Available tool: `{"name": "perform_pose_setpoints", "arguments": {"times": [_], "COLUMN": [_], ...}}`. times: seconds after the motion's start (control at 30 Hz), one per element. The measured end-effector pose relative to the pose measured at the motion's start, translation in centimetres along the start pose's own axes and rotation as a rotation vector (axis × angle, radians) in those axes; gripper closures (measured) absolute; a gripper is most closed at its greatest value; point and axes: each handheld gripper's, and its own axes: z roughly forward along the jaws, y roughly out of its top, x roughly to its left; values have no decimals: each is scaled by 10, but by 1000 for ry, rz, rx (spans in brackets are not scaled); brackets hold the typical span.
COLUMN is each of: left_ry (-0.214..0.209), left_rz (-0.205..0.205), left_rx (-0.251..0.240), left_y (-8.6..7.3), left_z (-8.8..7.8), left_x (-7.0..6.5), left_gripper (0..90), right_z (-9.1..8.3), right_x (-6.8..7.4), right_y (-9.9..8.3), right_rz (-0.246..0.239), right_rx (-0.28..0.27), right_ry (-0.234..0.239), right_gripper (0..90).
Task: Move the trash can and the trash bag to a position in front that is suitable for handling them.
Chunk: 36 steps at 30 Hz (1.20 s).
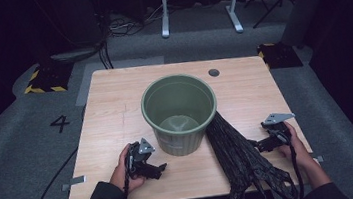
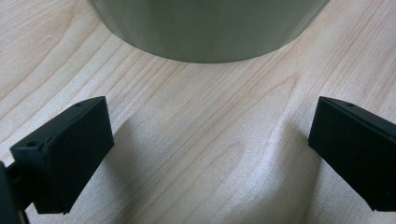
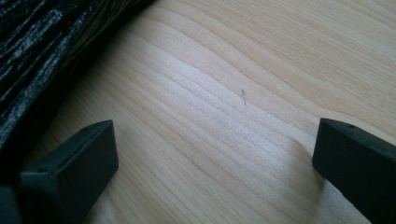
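the bin bag (image 1: 245, 164) lies as a long crumpled black strip on the table (image 1: 111, 117), one end touching the base of the green bin (image 1: 180, 113), the other spilling over the near edge. it looks light, soft and slippery, best pinched at a bunched fold near the end. the right gripper (image 1: 259, 145) sits just beside it, jaws wide apart, nothing between. the left gripper (image 1: 160, 170) faces the bin, also wide open and empty. pale wood top, grey carpet (image 1: 14, 148), dark room around.
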Motion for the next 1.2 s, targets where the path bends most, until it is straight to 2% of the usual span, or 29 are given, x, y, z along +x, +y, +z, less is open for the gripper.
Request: {"name": "perform_pose_setpoints", "arguments": {"times": [0.07, 0.17, 0.23, 0.27, 0.33, 0.37, 0.47, 0.5, 0.53, 0.57, 0.6, 0.67, 0.73, 0.8, 0.87, 0.93, 1.0, 1.07, 1.1, 1.2], "left_ry": [0, 0, -3, -3, -3, -3, -3, -2, -3, -5, -7, -9, -9, -9, -8, -9, -8, -10, -9, -9], "left_rz": [0, -5, 3, 3, 2, 1, 1, 1, 1, 2, 4, 7, 7, 8, 7, 7, 7, 7, 7, 7], "left_rx": [-3, -3, 1, 1, 0, -1, -1, -1, -1, 0, 0, -2, -2, -2, -4, -2, -4, -3, -3, -3], "left_y": [0, -1, -1, -1, -1, -1, -1, -1, -1, -1, -1, -1, -1, -1, -1, -1, -1, -1, -1, -1], "left_z": [0, 0, -1, -1, -1, -1, -1, -1, -1, -1, -1, -1, -1, -1, 0, -1, 0, 0, 0, 0], "left_x": [0, 0, 1, 1, 1, 1, 1, 1, 1, 1, 1, 1, 1, 2, 1, 2, 1, 2, 2, 2], "left_gripper": [0, 0, 0, 0, 0, 0, 0, 0, 0, 0, 0, 0, 0, 0, 0, 0, 0, 0, 0, 0], "right_z": [-2, -2, -5, -6, -9, -14, -20, -24, -33, -33, -38, -53, -58, -68, -70, -74, -78, -83, -88, -91], "right_x": [1, 2, 2, 2, 1, 2, 3, 3, 5, 5, 7, 13, 16, 20, 22, 27, 31, 36, 41, 48], "right_y": [-1, -2, -3, -3, -3, -1, 2, 4, 8, 8, 11, 21, 25, 38, 42, 51, 59, 68, 77, 87], "right_rz": [-13, -5, -7, -4, 11, -5, -15, -23, -38, -38, -41, -78, -91, -123, -132, -162, -171, -191, -206, -220], "right_rx": [-7, -9, -15, -16, -23, -32, -49, -63, -118, -118, -143, -196, -209, -236, -244, -241, -261, -275, -279, -288], "right_ry": [3, -2, -1, -7, -5, 20, 26, 38, 52, 52, 55, 64, 69, 100, 106, 100, 127, 121, 136, 151], "right_gripper": [20, 30, 70, 97, 224, 199, 213, 208, 219, 219, 219, 229, 239, 256, 256, 254, 250, 240, 241, 241]}}
